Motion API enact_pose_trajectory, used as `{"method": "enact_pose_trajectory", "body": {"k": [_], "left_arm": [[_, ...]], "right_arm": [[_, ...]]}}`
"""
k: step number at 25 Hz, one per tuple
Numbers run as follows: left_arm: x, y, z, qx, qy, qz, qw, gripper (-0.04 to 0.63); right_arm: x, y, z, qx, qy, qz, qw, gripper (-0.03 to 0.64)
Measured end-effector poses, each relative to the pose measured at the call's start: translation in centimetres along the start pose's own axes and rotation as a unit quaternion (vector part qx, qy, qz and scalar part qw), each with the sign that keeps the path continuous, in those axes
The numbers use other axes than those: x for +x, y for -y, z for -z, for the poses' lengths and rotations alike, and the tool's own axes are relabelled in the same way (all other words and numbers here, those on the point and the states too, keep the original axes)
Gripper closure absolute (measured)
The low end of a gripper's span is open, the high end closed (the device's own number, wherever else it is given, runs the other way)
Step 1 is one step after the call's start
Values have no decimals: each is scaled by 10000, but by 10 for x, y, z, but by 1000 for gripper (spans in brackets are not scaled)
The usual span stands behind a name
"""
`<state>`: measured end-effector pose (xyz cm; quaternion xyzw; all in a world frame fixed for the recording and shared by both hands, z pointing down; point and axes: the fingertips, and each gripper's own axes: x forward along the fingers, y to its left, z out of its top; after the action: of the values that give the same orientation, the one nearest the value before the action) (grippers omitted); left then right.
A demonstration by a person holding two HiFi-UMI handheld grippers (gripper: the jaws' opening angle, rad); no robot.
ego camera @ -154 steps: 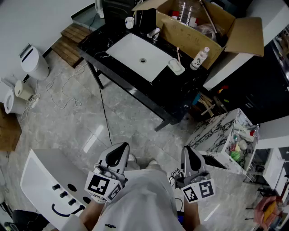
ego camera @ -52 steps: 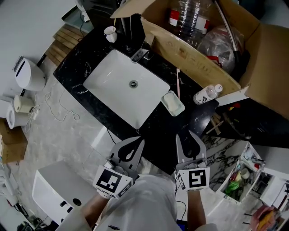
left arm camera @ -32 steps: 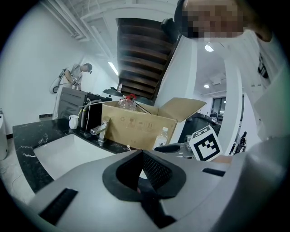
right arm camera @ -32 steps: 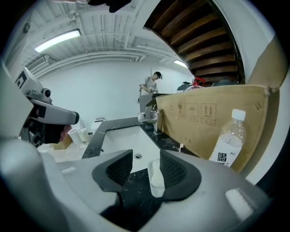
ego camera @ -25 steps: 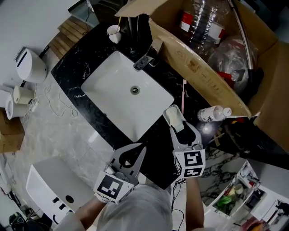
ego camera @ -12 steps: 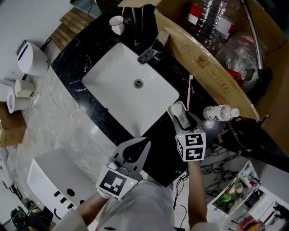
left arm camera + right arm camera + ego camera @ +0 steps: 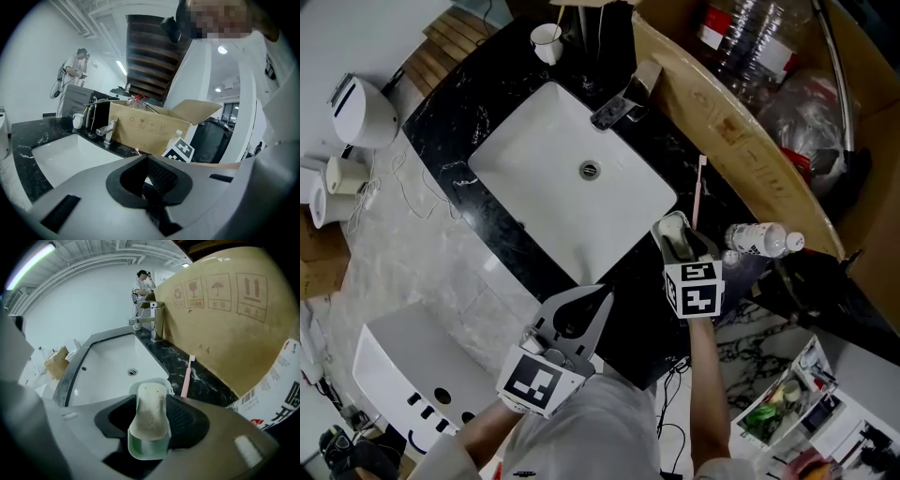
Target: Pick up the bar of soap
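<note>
One rough, pale oval bar of soap (image 7: 149, 416) lies in one glossy green dish (image 7: 145, 449) midway between the black marble counter's (image 7: 478, 89) front and back edges, straddled by the right gripper's (image 7: 677, 234) parted jaws, while the left gripper's (image 7: 602, 295) jaws meet, empty.

bar of soap (image 7: 149, 416): head view buries it under my right gripper (image 7: 679, 240) — only the far tip of the soap dish (image 7: 671, 221) shows there.
soap dish, near end: hidden behind my jaw body in the right gripper view.
pad contact: can't tell whether I'm touching the dish walls or just beside them.
toothbrush (image 7: 186, 376): near end goes behind my jaw.
bottle (image 7: 276, 390): cut by the frame edge, label only partly visible.
cardboard box (image 7: 220, 305): runs off top and right.
left gripper (image 7: 600, 296): its own view is half jaw — what's under it is hidden.
background person (image 7: 76, 65): too small to tell what's held.
</note>
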<state>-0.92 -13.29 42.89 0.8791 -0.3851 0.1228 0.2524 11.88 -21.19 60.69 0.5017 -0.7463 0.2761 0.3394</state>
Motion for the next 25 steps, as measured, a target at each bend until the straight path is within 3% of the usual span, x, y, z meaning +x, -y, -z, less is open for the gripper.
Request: {"method": "enact_pose_trajectory", "body": {"k": [9,18,25], "left_arm": [[-7,-8,4,-43,2,-37,10000,595],[-15,-3,4,-55,95,38,9999,595],[-21,2,3,-19,128,76,9999,595]], "right_arm": [[11,6,7,283,-414,148,9986,417],[17,6,11,-385,-1370,290,9894,417],[17,6,10,-373,-1297,298,9904,420]]}}
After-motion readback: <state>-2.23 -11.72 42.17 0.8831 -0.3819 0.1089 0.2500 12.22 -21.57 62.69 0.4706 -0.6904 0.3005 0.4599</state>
